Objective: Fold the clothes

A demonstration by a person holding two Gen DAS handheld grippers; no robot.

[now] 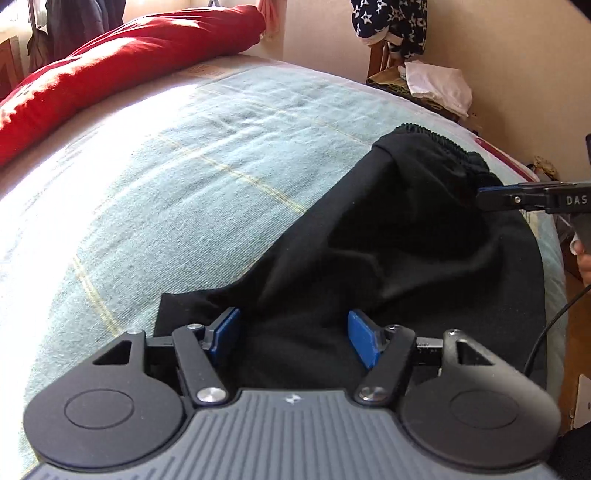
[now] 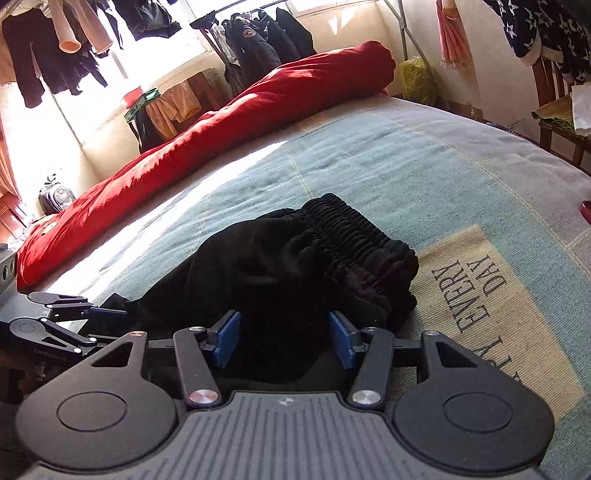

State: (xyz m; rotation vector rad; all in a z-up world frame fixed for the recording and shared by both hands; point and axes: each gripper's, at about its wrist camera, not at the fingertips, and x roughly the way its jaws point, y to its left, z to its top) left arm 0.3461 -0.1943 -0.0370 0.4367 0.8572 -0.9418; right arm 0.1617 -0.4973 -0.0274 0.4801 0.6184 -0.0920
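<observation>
Black elastic-waist trousers point(image 1: 369, 236) lie crumpled on the pale blue bedspread point(image 1: 184, 166), near its "EVERY DAY" patch point(image 2: 476, 291). Left gripper point(image 1: 293, 338) spread, over the trouser fabric. Right gripper point(image 2: 283, 341) spread, just short of the gathered waistband point(image 2: 351, 229). Red duvet point(image 2: 221, 122) beyond the trousers.

red duvet point(image 2: 207, 125), pale blue bedspread point(image 1: 184, 155), star-print garment point(image 1: 391, 22)

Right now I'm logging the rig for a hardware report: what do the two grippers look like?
Both match: the left gripper and right gripper have blue pads on black linkage arms with silver pivot screws, round black side discs and a ribbed grey body. Seen from the left wrist, the right gripper's side reads "DAS", and a thin black cable trails nearby.
</observation>
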